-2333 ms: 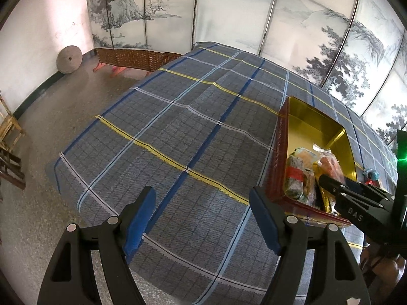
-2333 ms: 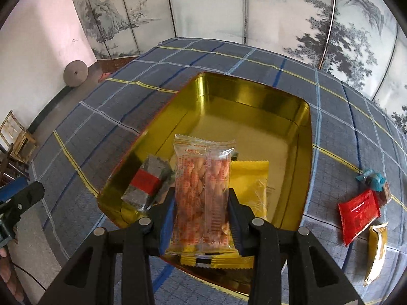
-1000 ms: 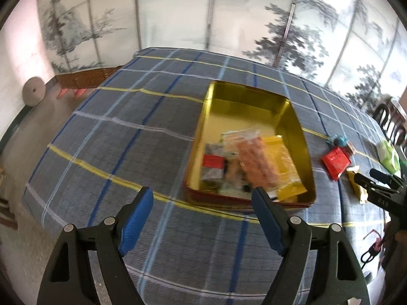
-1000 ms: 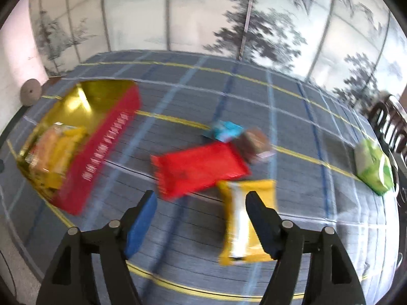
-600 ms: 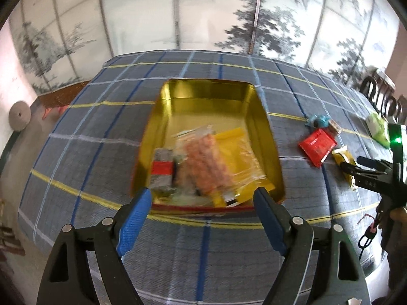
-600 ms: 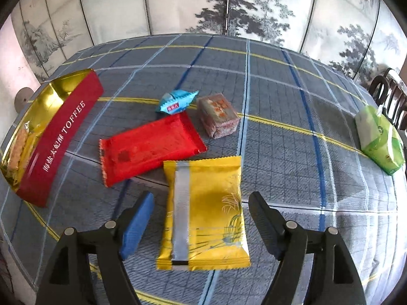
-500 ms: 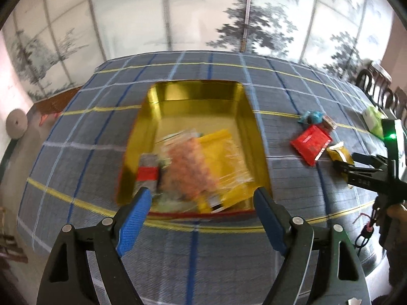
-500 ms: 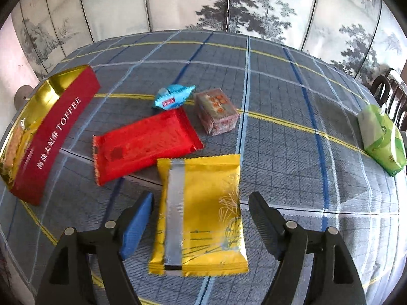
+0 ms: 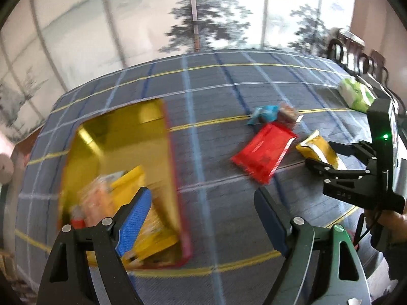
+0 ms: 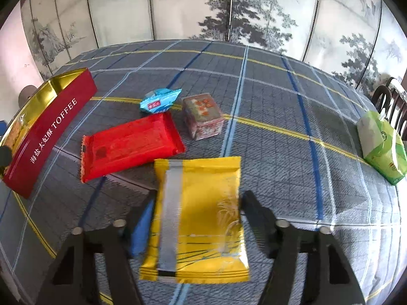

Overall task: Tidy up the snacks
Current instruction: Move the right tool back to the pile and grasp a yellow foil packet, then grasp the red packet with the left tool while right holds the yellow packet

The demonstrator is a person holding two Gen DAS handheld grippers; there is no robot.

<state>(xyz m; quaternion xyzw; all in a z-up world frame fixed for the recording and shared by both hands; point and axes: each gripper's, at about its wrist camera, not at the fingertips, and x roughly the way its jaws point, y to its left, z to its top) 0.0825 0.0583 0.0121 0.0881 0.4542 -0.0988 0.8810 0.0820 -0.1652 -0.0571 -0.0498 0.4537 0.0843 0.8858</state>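
The right gripper (image 10: 195,218) is closing, with the yellow snack pack (image 10: 201,218) lying flat on the table (image 10: 279,132) between its jaws. The pads look close to its edges, but I cannot tell if they press yet. The left gripper (image 9: 201,216) is wide open and holds nothing. The slippery pack could slide or buckle when squeezed. The tin (image 9: 122,137) is blurred, so its snacks are hard to make out.

My left wrist view: steep downward look across checked tablecloth (image 9: 218,132), toffee tin (image 9: 122,152) near, blurred. My right wrist view: close above yellow packet (image 10: 201,218). Both share red packet (image 10: 129,147), tin, folding screen (image 10: 193,7).
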